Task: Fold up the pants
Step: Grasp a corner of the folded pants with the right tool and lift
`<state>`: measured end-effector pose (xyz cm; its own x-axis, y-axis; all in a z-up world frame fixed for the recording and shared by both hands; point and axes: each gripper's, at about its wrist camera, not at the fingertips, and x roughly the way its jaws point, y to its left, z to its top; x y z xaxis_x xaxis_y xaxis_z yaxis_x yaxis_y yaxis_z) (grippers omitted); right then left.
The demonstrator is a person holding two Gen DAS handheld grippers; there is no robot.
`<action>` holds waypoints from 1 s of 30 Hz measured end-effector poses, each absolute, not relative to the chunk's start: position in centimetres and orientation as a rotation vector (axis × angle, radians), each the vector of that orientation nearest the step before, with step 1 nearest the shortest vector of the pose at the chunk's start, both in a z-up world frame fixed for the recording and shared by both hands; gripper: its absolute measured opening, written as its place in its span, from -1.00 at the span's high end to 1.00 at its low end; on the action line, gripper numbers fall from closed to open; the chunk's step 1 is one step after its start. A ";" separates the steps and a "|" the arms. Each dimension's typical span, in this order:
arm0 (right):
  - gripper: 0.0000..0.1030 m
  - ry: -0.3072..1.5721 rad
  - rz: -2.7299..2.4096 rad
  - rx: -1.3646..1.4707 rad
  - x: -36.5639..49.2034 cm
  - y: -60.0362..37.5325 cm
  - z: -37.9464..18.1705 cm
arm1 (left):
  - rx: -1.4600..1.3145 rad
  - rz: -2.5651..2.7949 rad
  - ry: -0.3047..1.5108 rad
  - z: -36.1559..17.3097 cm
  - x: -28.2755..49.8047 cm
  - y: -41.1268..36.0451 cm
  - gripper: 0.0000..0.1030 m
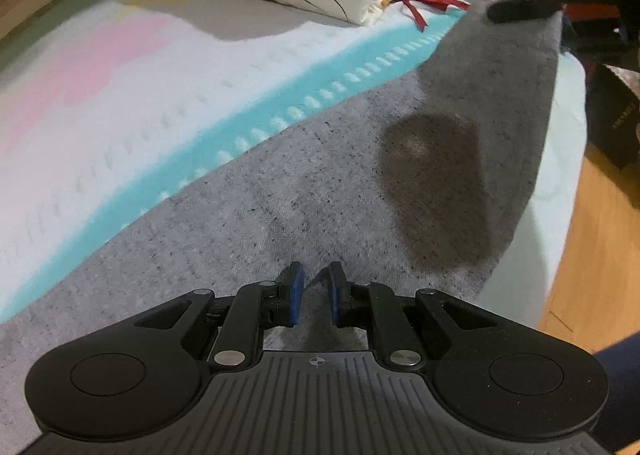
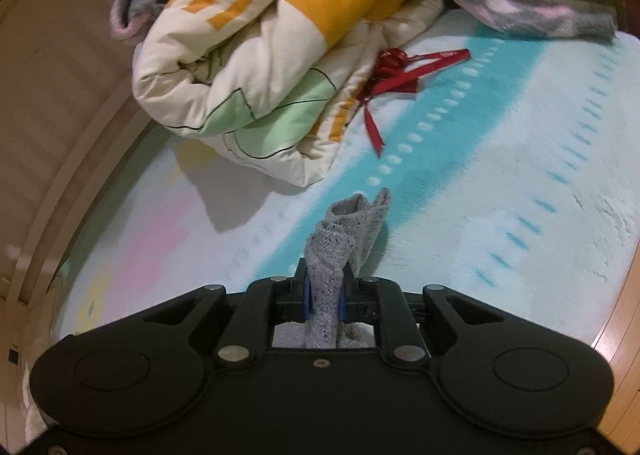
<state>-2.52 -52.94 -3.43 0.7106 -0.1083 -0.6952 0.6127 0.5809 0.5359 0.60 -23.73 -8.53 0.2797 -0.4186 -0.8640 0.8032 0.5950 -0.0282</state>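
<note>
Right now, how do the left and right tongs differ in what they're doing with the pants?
The right tongs are shut on a bunched corner of the grey pants; the left tongs are open with a gap between the blue pads. The right tongs hold cloth up off the bed; the left tongs sit low over flat cloth. Both have blue pads.

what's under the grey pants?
The grey pants lie on the bedsheet, whose teal stripe runs along their edge. The sheet beneath the cloth is covered. The far end is lifted, pinched by the right gripper; what lies below it is hidden.
</note>
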 end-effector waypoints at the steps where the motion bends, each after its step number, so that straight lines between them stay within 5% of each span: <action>1: 0.59 0.657 -0.447 0.845 -2.3 -52.6 -3.0 | 0.440 -0.848 0.988 -8.1 0.9 -22.9 0.74; 12: 0.60 0.655 0.046 0.658 1.9 -37.3 1.5 | 0.254 -0.512 0.929 -4.1 4.5 -7.9 0.74; 21: 0.59 0.926 0.319 0.288 5.0 -18.9 -4.4 | 0.030 -0.330 0.950 -3.7 7.3 0.4 0.74; 26: 0.33 0.951 0.366 -0.045 4.2 -13.6 -6.1 | -0.024 -0.436 0.989 -4.2 7.3 1.6 0.73; 30: -0.27 0.871 0.376 -0.058 3.2 -14.7 -4.0 | -0.086 -0.465 1.021 -4.7 6.9 2.6 0.73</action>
